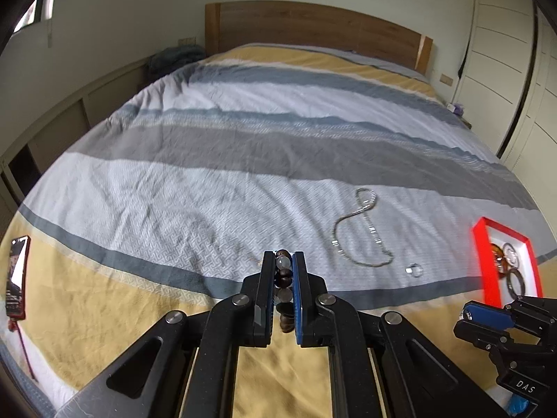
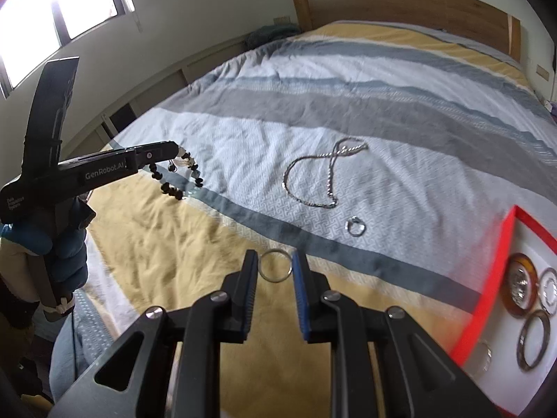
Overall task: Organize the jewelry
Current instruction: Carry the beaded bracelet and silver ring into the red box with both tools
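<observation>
Striped bedding carries a loose chain [image 2: 323, 177] and small ring [image 2: 355, 226]. Left tongs [image 1: 282, 278] are clamped on a bead bracelet [image 1: 283, 289]; right tongs [image 2: 275, 266] pinch a ring [image 2: 275, 265]. Carry both level to the red tray [image 2: 487, 278] — lower before releasing, or they may bounce out.

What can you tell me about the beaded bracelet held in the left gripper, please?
The beaded bracelet is a strung loop of dark brown, irregular beads mixed with a few pale, translucent ones. The left gripper is shut on one stretch of it, with beads stacked between the fingers. In the right wrist view, the rest hangs below the fingertips as a loose loop, with small dangling pieces, above the striped bedspread. Only the gripper appears to touch it.
</observation>
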The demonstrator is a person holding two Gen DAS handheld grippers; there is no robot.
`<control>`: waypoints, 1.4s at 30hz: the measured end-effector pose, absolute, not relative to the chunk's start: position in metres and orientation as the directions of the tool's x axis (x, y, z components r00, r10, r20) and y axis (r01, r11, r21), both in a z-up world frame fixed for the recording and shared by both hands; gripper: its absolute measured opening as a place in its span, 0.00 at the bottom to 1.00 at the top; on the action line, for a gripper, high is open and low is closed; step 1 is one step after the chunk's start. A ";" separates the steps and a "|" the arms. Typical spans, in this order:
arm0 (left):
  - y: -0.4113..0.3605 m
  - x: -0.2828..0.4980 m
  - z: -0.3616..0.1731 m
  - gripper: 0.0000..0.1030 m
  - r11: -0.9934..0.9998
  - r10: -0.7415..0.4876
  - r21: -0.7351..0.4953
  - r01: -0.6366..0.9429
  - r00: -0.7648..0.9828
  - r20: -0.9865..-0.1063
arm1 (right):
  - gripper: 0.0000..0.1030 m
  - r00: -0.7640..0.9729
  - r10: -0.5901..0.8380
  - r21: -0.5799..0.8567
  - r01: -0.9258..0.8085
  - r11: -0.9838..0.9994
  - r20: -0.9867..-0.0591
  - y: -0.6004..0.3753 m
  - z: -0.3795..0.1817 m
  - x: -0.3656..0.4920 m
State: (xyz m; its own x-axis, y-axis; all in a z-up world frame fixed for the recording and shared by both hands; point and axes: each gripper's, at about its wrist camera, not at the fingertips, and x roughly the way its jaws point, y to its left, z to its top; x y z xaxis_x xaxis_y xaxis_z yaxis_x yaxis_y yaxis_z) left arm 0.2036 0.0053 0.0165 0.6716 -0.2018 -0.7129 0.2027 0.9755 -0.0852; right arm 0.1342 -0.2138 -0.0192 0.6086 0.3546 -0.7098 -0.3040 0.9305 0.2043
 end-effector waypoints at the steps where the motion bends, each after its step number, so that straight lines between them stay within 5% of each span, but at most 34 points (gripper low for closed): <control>1: 0.001 0.199 0.022 0.09 0.974 -0.207 -0.083 0.211 0.675 -0.708 | 0.18 0.617 0.352 0.204 -0.298 0.932 -0.704 -0.218 -0.015 0.128; 24: -0.244 0.135 0.064 0.09 0.811 -0.482 -0.100 0.577 0.560 -0.674 | 0.18 0.695 0.090 0.170 0.047 0.984 -0.713 -0.429 -0.006 0.028; 42: -0.349 0.145 -0.033 0.09 0.726 -0.429 -0.064 0.685 0.378 -0.821 | 0.18 0.632 0.127 0.218 0.068 0.974 -0.764 -0.476 -0.061 0.075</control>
State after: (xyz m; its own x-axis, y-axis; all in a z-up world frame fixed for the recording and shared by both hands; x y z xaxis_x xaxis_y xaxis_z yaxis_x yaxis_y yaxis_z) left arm 0.1447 -0.3491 -0.0325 0.3781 -0.4287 -0.8205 0.6849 0.7259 -0.0636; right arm 0.0754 -0.4761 -0.0606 0.6325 0.1270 -0.7641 0.0677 0.9736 0.2178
